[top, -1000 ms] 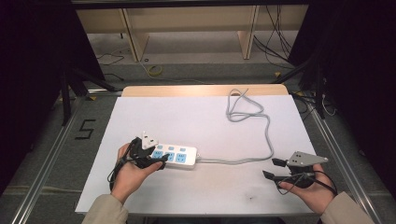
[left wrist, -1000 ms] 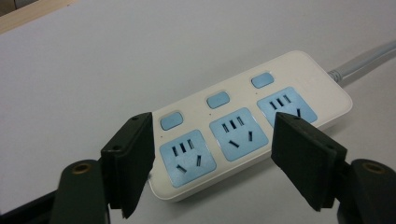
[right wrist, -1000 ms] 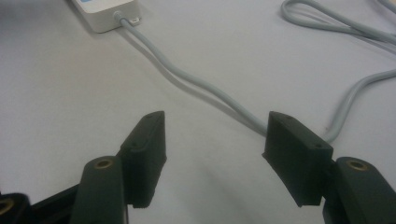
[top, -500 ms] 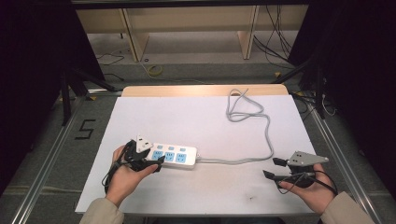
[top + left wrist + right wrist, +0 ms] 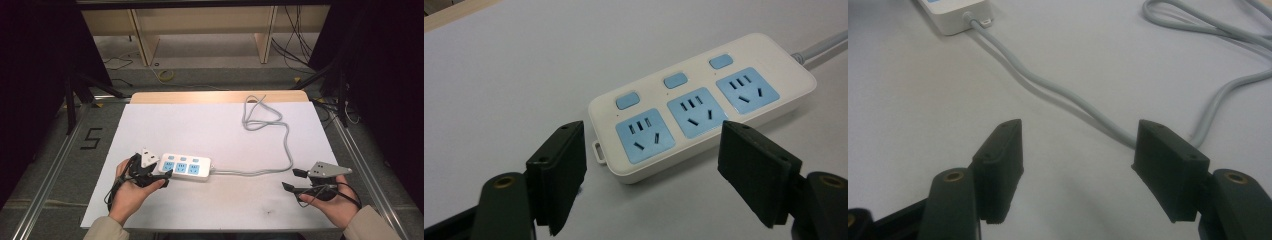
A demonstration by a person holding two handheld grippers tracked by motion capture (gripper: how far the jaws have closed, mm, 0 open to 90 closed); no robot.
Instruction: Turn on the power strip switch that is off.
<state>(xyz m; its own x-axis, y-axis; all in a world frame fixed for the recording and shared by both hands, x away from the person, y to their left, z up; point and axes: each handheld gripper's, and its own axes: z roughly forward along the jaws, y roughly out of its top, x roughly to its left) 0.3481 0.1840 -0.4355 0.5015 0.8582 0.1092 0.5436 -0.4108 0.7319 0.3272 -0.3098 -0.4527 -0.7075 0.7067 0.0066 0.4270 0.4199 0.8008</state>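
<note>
Altogether, one power strip (image 5: 704, 107) carries three sockets, three switches.

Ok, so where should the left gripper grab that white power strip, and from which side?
Grip the power strip across its short width at the end away from the cord, coming from the left gripper's side. It lies flat, its long sides are straight and parallel, and the open jaws already sit just short of that end. The grey cord trails off the other end.
</note>
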